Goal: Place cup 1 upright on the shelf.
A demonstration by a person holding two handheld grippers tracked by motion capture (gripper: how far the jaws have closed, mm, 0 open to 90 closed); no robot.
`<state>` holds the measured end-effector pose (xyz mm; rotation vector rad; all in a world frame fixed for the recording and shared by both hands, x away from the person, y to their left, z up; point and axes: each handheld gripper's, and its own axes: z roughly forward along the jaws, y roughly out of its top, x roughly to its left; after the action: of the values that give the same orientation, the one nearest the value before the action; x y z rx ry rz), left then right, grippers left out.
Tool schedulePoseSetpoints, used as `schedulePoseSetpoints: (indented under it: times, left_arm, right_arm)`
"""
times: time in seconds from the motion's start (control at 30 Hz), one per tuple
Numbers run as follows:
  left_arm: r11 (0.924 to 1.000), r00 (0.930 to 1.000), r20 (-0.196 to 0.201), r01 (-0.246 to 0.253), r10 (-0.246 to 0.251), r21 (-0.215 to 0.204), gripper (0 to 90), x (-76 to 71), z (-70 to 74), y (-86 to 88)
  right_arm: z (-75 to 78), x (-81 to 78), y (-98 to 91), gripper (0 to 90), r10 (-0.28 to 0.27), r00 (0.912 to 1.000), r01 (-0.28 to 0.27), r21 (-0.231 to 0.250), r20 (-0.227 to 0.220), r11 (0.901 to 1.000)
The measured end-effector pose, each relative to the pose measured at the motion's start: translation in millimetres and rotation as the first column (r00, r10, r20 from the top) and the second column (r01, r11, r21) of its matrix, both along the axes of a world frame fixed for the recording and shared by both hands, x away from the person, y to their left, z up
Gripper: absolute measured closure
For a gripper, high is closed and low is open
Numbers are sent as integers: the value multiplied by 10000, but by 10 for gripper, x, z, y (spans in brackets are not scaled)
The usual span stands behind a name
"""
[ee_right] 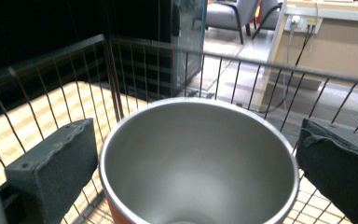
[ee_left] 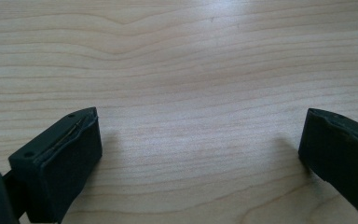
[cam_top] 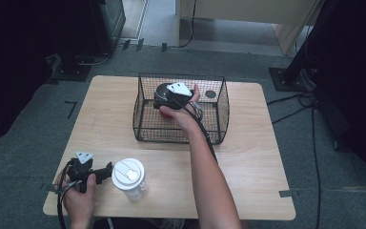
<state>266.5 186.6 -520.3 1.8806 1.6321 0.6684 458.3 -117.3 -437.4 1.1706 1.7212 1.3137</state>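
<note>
Inside wire basket [cam_top: 145,128], R hand-held gripper [ee_right: 198,158] open around steel cup [ee_right: 200,158]; L hand-held gripper [ee_left: 200,154] open.

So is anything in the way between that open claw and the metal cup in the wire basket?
Nothing visible. The right gripper is open with the steel cup directly between its jaws, pads just clear of the rim on both sides. The wire basket walls surround the cup, but the gripper reaches in from above.

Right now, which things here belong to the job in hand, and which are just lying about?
In the job:
- steel cup with red outside
- black wire basket around it
- right gripper, jaws open beside the cup's rim

Lying about:
- clear tumbler with white lid
- small dark disc in the basket
</note>
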Motion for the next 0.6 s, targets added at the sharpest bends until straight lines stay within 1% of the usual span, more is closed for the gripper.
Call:
schedulePoseSetpoints:
  times: [0.03, 0.1, 0.2, 0.33, 0.5, 0.6]
  left_arm:
    - [10000, 10000, 5, -7, 7, -3, 0, 3, 0, -1]
    - [10000, 10000, -4, -5, 5, -1, 0, 7, 0, -2]
    - [10000, 10000, 0, -3, 3, 3, 0, 12, 0, -3]
    - [10000, 10000, -1, 12, -12, -10, 0, 24, 1, -7]
    - [10000, 10000, -6, 17, -17, -11, 0, 26, 1, -9]
    - [10000, 10000, -14, 24, -24, -7, 0, 25, 1, -8]
  right_arm:
    - [24, -9, -8, 0, -27, 10000, 26, 96, 66, 10000]
    - [90, -29, -28, 0, -84, 9994, 78, 164, 334, 9998]
    - [177, -62, -53, 0, -198, 9984, 182, 297, 537, 9994]
    - [265, -138, -66, 0, -183, 9976, 160, 347, 669, 9993]
    - [381, -275, -81, 0, -254, 9965, 187, 833, 800, 9963]
    - [427, -350, -102, 0, -304, 9952, 217, 938, 925, 9954]
